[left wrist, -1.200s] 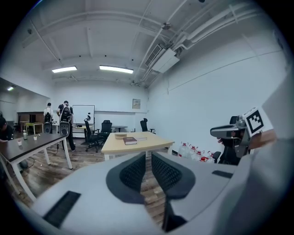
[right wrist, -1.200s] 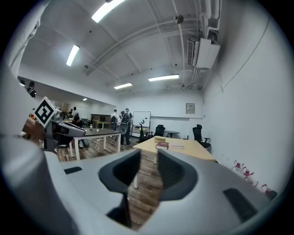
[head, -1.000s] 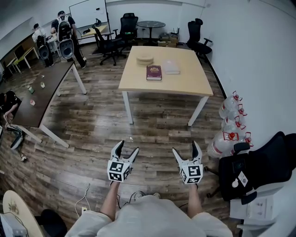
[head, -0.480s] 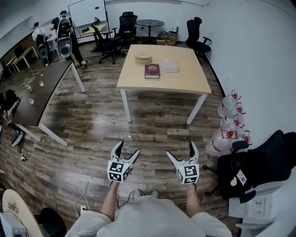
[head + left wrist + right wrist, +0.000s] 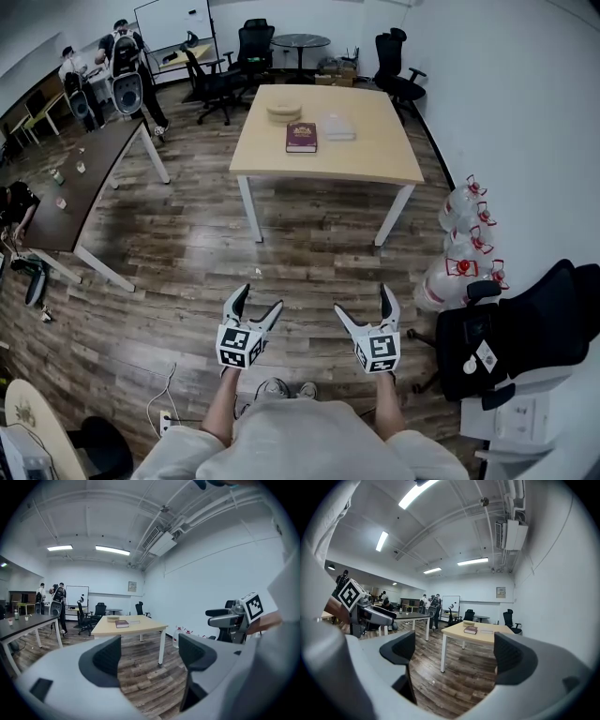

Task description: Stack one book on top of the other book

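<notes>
A dark red book (image 5: 301, 137) lies on the light wooden table (image 5: 356, 164) across the room, with a pale book (image 5: 338, 128) just right of it. Both books also show far off in the left gripper view, red (image 5: 122, 624) and pale (image 5: 134, 621), and in the right gripper view, red (image 5: 470, 630) and pale (image 5: 487, 631). My left gripper (image 5: 256, 304) and right gripper (image 5: 365, 308) hang over the floor close to my body, far from the table. Both are open and empty. The left jaws have just been opening. The right jaws widened, then closed in a touch.
A stack of round pale discs (image 5: 284, 112) sits behind the books. A long dark table (image 5: 70, 202) stands at left, with people (image 5: 122, 70) and office chairs (image 5: 255, 47) behind it. Water jugs (image 5: 461, 234) and a black chair (image 5: 525, 328) line the right wall.
Both grippers' jaws stand wider than a second ago, the right most clearly. The table and books have slid slightly up and left in the head view.
</notes>
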Action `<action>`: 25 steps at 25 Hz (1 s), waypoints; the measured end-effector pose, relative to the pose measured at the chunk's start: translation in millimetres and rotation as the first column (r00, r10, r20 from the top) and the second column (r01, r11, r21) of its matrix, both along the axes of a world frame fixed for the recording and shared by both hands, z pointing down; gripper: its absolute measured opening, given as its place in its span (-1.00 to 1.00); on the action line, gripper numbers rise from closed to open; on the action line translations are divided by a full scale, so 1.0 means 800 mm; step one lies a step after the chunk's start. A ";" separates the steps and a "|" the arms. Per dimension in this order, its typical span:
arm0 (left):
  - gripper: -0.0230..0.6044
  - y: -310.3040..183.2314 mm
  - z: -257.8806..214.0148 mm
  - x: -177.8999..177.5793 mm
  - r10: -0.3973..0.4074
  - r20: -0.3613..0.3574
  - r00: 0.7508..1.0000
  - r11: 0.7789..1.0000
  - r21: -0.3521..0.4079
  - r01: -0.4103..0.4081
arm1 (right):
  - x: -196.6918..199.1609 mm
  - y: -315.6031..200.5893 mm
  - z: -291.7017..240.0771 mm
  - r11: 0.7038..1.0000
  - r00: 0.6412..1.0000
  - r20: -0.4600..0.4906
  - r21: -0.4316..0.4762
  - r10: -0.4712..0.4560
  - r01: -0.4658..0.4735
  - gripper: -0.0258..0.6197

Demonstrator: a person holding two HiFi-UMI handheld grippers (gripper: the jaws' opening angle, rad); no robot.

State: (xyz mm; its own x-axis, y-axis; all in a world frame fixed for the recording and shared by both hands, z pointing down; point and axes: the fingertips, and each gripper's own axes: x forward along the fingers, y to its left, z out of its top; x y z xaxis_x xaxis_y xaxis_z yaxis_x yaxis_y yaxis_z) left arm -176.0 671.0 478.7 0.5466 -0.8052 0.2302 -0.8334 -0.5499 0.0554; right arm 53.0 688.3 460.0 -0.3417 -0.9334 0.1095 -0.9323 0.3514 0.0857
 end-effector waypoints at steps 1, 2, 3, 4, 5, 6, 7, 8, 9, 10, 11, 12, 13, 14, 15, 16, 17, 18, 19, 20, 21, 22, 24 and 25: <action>0.30 0.000 0.001 0.003 -0.003 -0.002 1.000 1.000 0.002 0.003 | 0.003 0.001 0.001 1.000 1.000 -0.002 -0.001 -0.002 0.002 0.66; 0.30 -0.001 0.001 0.006 -0.006 -0.003 1.000 1.000 0.005 0.006 | 0.006 -0.001 0.001 1.000 1.000 -0.004 0.000 -0.005 0.005 0.65; 0.30 -0.004 0.001 0.008 -0.009 -0.004 1.000 1.000 0.007 0.009 | 0.008 -0.003 0.001 1.000 1.000 -0.005 0.000 -0.008 0.008 0.64; 0.30 -0.006 0.001 0.011 -0.011 -0.005 1.000 1.000 0.008 0.011 | 0.011 -0.005 0.001 1.000 1.000 -0.006 -0.002 -0.011 0.011 0.64; 0.30 -0.009 0.003 0.014 -0.013 -0.007 1.000 1.000 0.005 0.013 | 0.014 -0.007 0.003 1.000 1.000 -0.007 -0.006 -0.013 0.013 0.63; 0.30 -0.011 0.005 0.017 -0.013 -0.009 1.000 1.000 0.002 0.013 | 0.016 -0.009 0.005 1.000 1.000 -0.008 -0.010 -0.014 0.014 0.62; 0.29 -0.014 0.007 0.020 -0.012 -0.010 1.000 1.000 -0.001 0.012 | 0.018 -0.012 0.006 1.000 1.000 -0.007 -0.014 -0.014 0.014 0.62; 0.30 -0.017 0.009 0.022 -0.011 -0.010 1.000 1.000 -0.006 0.011 | 0.019 -0.015 0.007 1.000 1.000 -0.006 -0.016 -0.015 0.015 0.61; 0.30 -0.020 0.011 0.024 -0.009 -0.009 1.000 1.000 -0.009 0.009 | 0.020 -0.018 0.008 1.000 1.000 -0.006 -0.016 -0.015 0.015 0.61; 0.29 -0.025 0.013 0.025 -0.007 -0.009 1.000 1.000 -0.011 0.007 | 0.022 -0.023 0.009 1.000 1.000 -0.006 -0.016 -0.014 0.014 0.61; 0.30 -0.030 0.014 0.026 -0.005 -0.010 1.000 1.000 -0.012 0.005 | 0.023 -0.028 0.010 1.000 1.000 -0.007 -0.016 -0.013 0.013 0.61; 0.30 -0.037 0.015 0.028 -0.003 -0.010 1.000 1.000 -0.012 0.003 | 0.025 -0.034 0.011 1.000 1.000 -0.007 -0.016 -0.011 0.010 0.61; 0.30 -0.043 0.016 0.029 -0.001 -0.009 1.000 1.000 -0.012 0.001 | 0.027 -0.041 0.012 1.000 1.000 -0.007 -0.017 -0.008 0.008 0.61; 0.29 -0.050 0.017 0.030 0.001 -0.007 1.000 1.000 -0.011 -0.001 | 0.030 -0.047 0.013 1.000 1.000 -0.007 -0.018 -0.005 0.004 0.61; 0.30 -0.058 0.017 0.030 0.003 -0.006 1.000 1.000 -0.010 -0.003 | 0.032 -0.054 0.014 1.000 1.000 -0.008 -0.017 -0.001 0.001 0.61; 0.30 -0.067 0.018 0.030 0.006 -0.006 1.000 1.000 -0.008 -0.006 | 0.033 -0.062 0.014 1.000 1.000 -0.009 -0.016 0.003 -0.003 0.61; 0.30 -0.078 0.018 0.030 0.009 -0.008 1.000 1.000 -0.005 -0.009 | 0.034 -0.071 0.014 1.000 1.000 -0.012 -0.014 0.008 -0.008 0.61; 0.29 -0.090 0.018 0.031 0.013 -0.011 1.000 1.000 -0.002 -0.013 | 0.034 -0.081 0.014 1.000 1.000 -0.014 -0.011 0.013 -0.013 0.61; 0.29 -0.102 0.018 0.031 0.018 -0.014 1.000 1.000 0.000 -0.018 | 0.034 -0.090 0.013 1.000 1.000 -0.017 -0.009 0.019 -0.019 0.61; 0.29 -0.115 0.020 0.033 0.025 -0.017 1.000 1.000 0.000 -0.025 | 0.035 -0.101 0.014 1.000 1.000 -0.018 -0.007 0.025 -0.025 0.61; 0.29 -0.127 0.023 0.035 0.033 -0.020 0.999 0.999 -0.001 -0.033 | 0.035 -0.111 0.015 0.999 0.999 -0.020 -0.006 0.031 -0.031 0.61; 0.29 -0.140 0.026 0.038 0.043 -0.020 0.999 0.999 -0.002 -0.043 | 0.035 -0.123 0.015 0.999 0.999 -0.021 -0.006 0.036 -0.036 0.61; 0.29 -0.168 0.029 0.043 0.061 -0.020 0.998 0.998 -0.003 -0.061 | 0.033 -0.148 0.017 0.999 0.999 -0.023 -0.009 0.041 -0.041 0.61; 0.29 -0.182 0.029 0.045 0.069 -0.020 0.997 0.998 -0.003 -0.069 | 0.032 -0.161 0.018 0.999 0.999 -0.024 -0.011 0.043 -0.043 0.61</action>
State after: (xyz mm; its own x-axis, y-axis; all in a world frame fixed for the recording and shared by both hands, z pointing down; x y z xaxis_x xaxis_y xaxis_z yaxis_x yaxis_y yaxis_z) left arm -140.2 525.2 502.1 0.6052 -0.7646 0.2217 -0.7923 -0.6056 0.0744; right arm 78.4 559.7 474.3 -0.2986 -0.9457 0.1283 -0.9443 0.3122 0.1041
